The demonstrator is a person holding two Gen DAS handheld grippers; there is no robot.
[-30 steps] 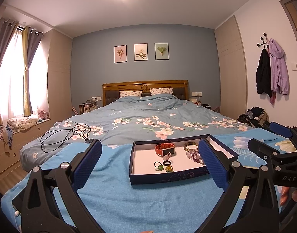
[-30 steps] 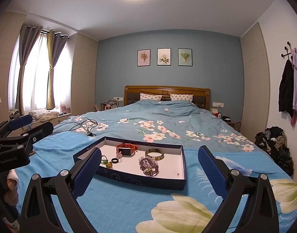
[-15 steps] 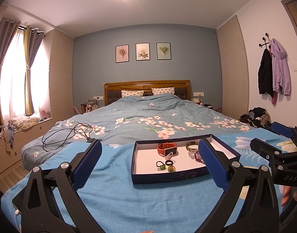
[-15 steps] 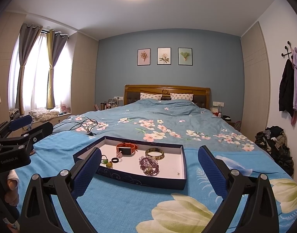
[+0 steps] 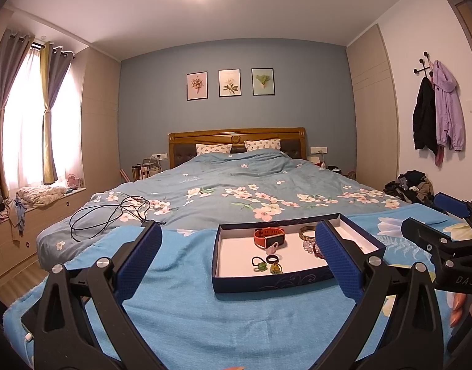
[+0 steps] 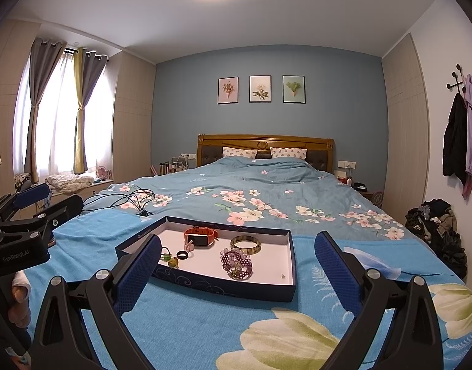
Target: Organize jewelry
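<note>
Both the left gripper (image 5: 237,254) and right gripper (image 6: 237,266) hang wide apart and empty just short of the jewelry tray (image 6: 219,285) on the bed, so I'd come in low over its near wall for the beaded bracelet (image 6: 237,262).

Home bedroom — bed (image 6: 267,197), curtains (image 6: 78,111); hung coats (image 5: 436,114)
</note>
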